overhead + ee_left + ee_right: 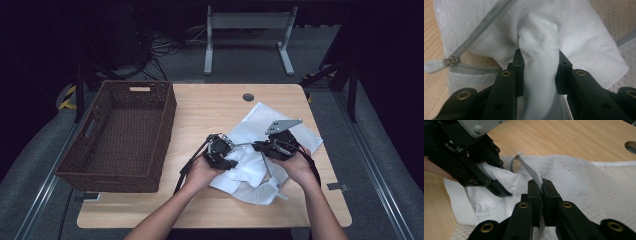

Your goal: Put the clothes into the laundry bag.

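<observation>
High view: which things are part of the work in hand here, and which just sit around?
In the job:
- mesh laundry bag, its grey zipper edge clamped in the right gripper
- white garment, bunched in the left gripper

Lying about:
- wicker basket, untouched
- table

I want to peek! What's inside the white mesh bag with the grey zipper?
White cloth bunches out of the white mesh zipper bag's open mouth, pinched by the left gripper. The right gripper holds the zipper edge. Deeper inside is covered.
</observation>
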The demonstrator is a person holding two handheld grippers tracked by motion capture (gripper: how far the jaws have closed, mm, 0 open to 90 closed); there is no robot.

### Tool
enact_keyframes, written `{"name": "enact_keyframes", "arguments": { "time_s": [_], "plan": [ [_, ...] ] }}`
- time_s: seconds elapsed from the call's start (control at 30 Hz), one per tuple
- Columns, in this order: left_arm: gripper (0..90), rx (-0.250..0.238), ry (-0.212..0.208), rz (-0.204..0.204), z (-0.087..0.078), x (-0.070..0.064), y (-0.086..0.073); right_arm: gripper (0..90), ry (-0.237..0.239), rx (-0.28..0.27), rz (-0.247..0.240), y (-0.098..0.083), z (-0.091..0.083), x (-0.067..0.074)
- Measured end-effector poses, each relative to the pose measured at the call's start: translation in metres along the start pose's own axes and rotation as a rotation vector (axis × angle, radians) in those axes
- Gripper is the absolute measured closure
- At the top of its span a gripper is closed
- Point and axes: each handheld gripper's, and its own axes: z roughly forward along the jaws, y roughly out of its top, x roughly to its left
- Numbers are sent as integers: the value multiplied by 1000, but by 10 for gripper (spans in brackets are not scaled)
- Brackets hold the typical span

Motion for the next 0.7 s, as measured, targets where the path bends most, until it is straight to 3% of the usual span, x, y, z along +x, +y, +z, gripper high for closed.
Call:
{"name": "enact_keyframes", "arguments": {
  "time_s": [0.17,0.2,0.23,0.27,0.4,0.57,0.7],
  "plan": [
    [583,-3,20,19,1,-1,-1,864,4,6,1,-1,2,1],
    [478,-10,31,32,-2,-2,-1,864,4,8,-1,-1,2,0],
    [433,-10,31,32,-2,-2,-1,864,4,8,-1,-1,2,0],
    [433,-8,34,48,-4,-3,-1,864,3,9,-1,-1,2,0],
    [282,-6,27,79,-21,-6,-3,862,3,8,1,-2,2,-1],
    [218,-50,18,95,-41,-6,-8,861,4,8,7,-3,1,-3],
    [187,-78,-15,89,-57,-6,-18,861,1,7,13,-4,0,-4]
  ]
}}
